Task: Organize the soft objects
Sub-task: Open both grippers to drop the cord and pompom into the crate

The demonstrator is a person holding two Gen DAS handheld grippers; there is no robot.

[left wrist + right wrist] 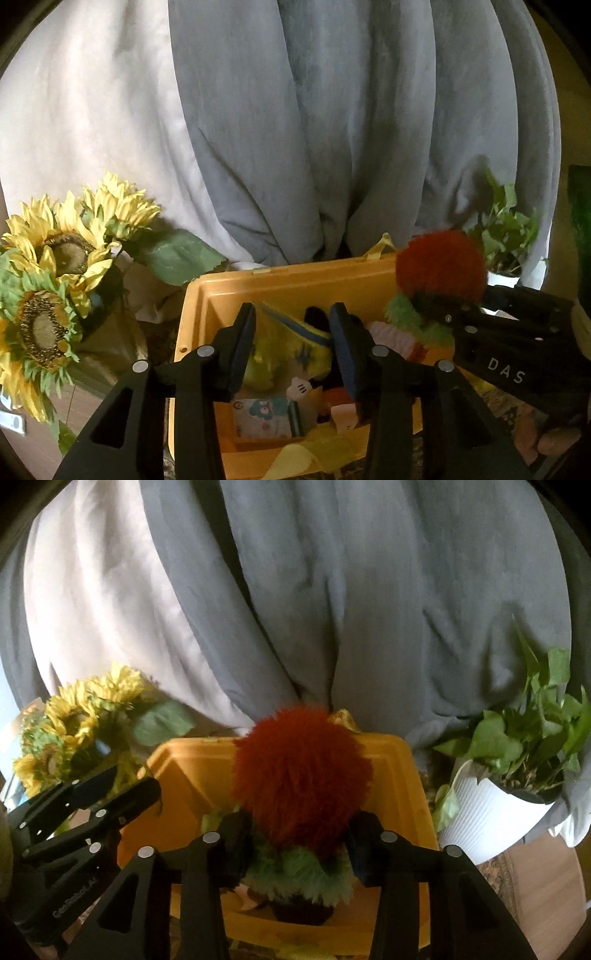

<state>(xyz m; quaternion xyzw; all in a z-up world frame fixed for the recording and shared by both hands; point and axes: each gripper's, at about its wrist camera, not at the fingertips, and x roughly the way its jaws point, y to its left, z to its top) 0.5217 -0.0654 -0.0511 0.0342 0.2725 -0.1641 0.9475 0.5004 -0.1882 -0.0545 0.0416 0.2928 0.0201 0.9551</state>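
Two grippers above one orange bin [207,295] near the bench's [546,878] far edge, close against the curtains. Between the right gripper's [298,819] jaws, one fluffy toy [299,768]: red ball out past the fingertips and over the bin's far rim, green ruff squeezed between both pads, dark base nearer the camera; jaws partly spread and pinching that ruff, toy clear of the bin's floor. Between the left gripper's [292,308] jaws, one yellow pouch [291,343] with blue trim, spanning the gap from pad to pad; jaws partly spread, but cannot tell whether pressing on the pouch or merely flanking it as it lies in the bin. Seen from the left wrist, toy just right of the left jaws, with the right gripper reaching in from the right edge. Lower in the bin, under the left jaws: one white plush glove [299,387], one flat card [262,417] printed with a teal bear, one pink soft piece [391,336] further right; other contents too hidden to count. Left of the bin, three sunflowers [66,251] with one large green leaf. Right of the bin, one leafy plant in one white ribbed pot [487,819]. Behind everything, two curtains: grey [332,129] and white [92,110].
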